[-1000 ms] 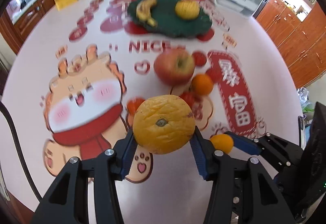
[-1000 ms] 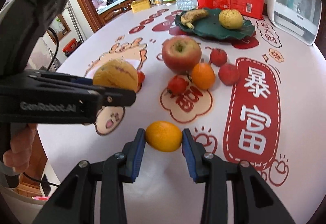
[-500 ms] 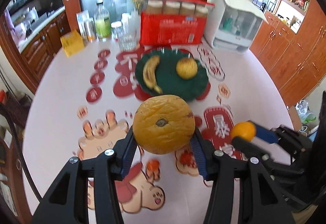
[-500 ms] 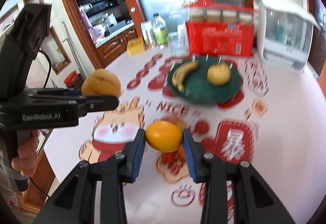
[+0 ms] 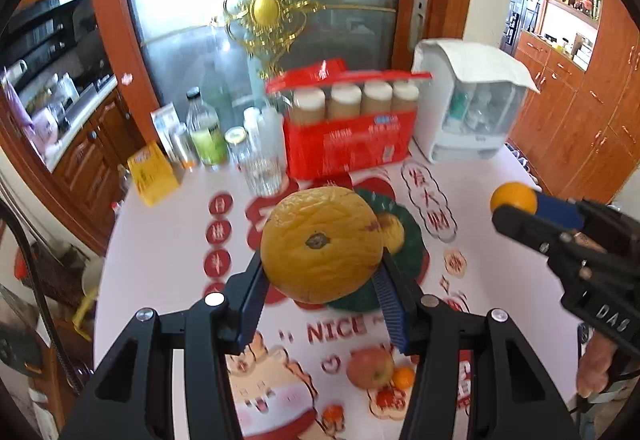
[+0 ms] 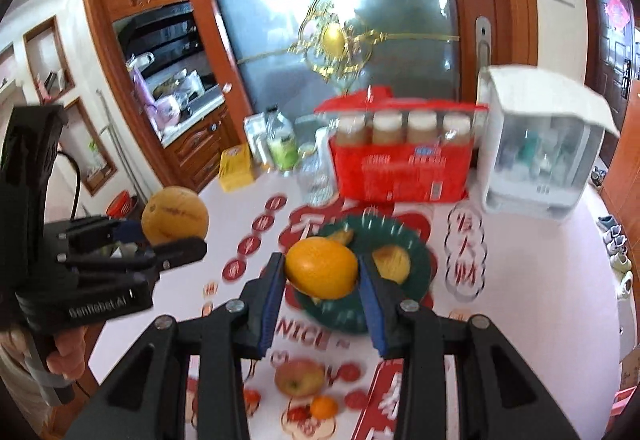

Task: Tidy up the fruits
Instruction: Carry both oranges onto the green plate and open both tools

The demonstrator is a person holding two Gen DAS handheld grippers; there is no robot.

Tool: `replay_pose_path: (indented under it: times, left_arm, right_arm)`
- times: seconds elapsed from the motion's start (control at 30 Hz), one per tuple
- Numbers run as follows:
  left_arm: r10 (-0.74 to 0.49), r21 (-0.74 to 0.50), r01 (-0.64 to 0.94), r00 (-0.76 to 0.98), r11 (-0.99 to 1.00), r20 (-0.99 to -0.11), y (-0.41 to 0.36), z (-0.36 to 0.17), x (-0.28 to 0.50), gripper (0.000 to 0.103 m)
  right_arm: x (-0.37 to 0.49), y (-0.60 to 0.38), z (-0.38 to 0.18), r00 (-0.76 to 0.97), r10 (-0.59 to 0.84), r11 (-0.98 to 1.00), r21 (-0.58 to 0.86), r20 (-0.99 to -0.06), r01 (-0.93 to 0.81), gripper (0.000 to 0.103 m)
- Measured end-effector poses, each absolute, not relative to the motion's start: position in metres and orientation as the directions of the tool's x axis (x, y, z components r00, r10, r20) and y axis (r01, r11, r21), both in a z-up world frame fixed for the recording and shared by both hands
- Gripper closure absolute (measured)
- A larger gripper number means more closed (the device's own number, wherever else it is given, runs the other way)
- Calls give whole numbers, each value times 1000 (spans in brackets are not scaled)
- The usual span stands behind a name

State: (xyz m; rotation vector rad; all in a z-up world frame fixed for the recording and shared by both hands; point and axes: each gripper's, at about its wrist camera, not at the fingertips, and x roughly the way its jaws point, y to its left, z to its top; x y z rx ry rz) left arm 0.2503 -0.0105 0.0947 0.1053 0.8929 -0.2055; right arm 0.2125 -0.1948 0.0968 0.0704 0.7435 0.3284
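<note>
Both claws, left claw and right claw, tilt down, gripping fruit.

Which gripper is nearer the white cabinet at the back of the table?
The right. The right gripper, shut on the orange, is on the white cabinet's side; the left gripper, shut on the yellow melon, is farther across.

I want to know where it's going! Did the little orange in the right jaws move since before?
Yes. The small orange, held in the right gripper, rose off the table and went forward, now over the green plate.
</note>
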Motion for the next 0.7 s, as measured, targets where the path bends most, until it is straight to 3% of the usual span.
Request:
replay_pose_path:
  times: [0.17, 0.33, 0.7]
  left_arm:
    - [-122, 35, 236, 617, 971, -778, -20, 99, 290, 53]
    - [-101, 65, 253, 591, 965, -801, -32, 67, 331, 53]
    - [-95, 53, 314, 437, 948, -894, -49, -51, 386, 53]
  right_arm:
    - [253, -193, 114, 705, 283, 958, 151, -651, -245, 66]
    - [292, -188, 89, 670, 240, 969, 131, -702, -209, 66]
    - [329, -176, -56, 476, 212, 975, 151, -854, -164, 66]
